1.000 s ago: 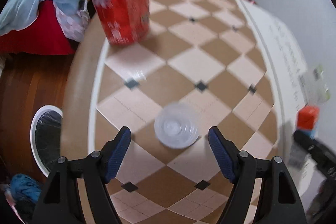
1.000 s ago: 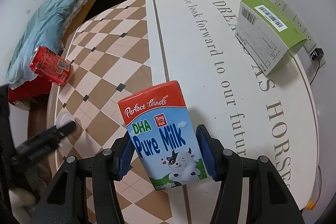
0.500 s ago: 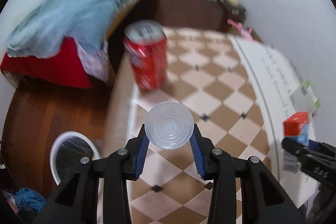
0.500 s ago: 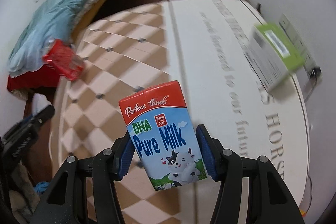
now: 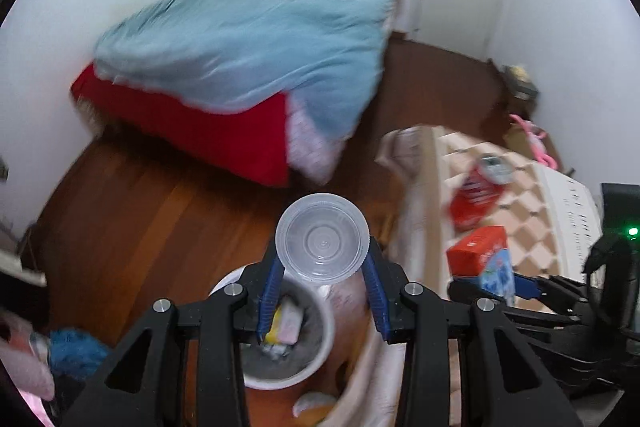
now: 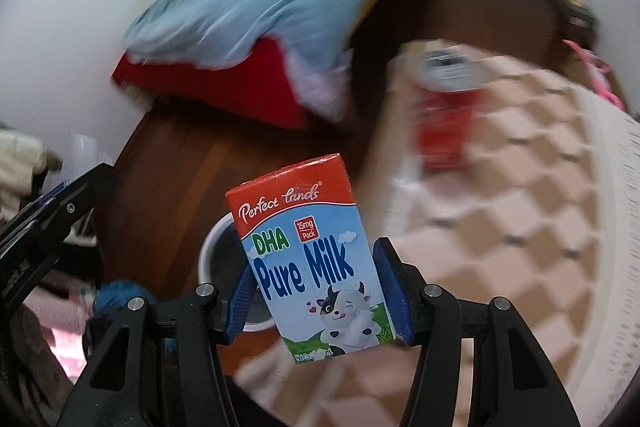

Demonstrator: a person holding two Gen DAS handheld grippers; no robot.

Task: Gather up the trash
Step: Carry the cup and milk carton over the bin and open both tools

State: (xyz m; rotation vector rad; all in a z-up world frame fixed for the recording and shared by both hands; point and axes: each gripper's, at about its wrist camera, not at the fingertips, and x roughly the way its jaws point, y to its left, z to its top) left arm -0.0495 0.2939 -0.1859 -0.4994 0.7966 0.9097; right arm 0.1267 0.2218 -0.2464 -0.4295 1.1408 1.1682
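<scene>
Both claws swung floorward; only left view shows bin (image 5: 320,359) contents.

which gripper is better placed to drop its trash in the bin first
Probably left. In its own view the left gripper holds the clear plastic cup almost directly over the white bin. The right gripper, holding the milk carton, sits off the bin's table side.

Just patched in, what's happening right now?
A person is clearing trash with two handheld grippers. The left gripper is clamped on a clear plastic cup above the white trash bin on the wood floor. The right gripper holds a milk carton near the same bin. A red soda can remains on the checkered table.
</scene>
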